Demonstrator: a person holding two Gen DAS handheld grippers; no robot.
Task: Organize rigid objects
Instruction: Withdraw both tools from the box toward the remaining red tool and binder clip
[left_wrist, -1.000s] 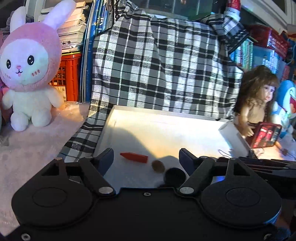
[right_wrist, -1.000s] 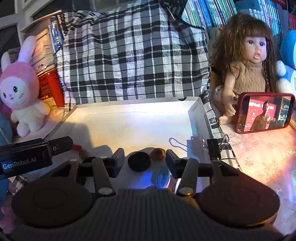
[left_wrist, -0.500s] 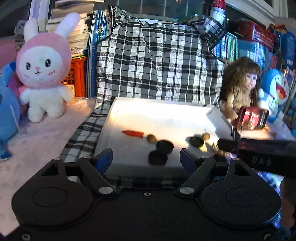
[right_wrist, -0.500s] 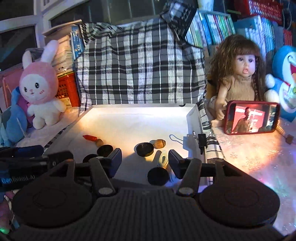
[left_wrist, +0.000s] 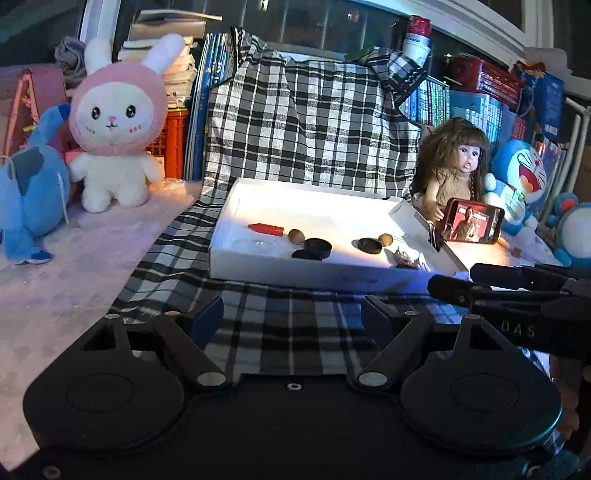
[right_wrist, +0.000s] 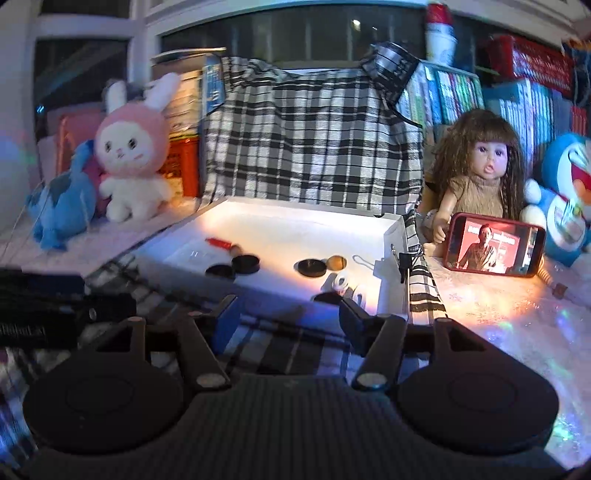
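Lying scattered on the floor of the shallow white cardboard tray, at the middle of the left-wrist frame, are the small rigid pieces: a red tapered plastic stick, two brown nut-like balls, three flat black discs and, at the tray's lower right in the right-wrist frame, a small white ring-shaped piece. All look light and stiff. The discs sit low and probably smooth, so pinching across their edges seems safest. The balls may roll, and the stick is best taken across its middle. Around the tray spreads a black-and-white checked cloth. The left gripper hangs over that cloth, short of the tray, jaws wide with nothing between them. The right gripper, bottom centre of its frame, is opening, also empty.
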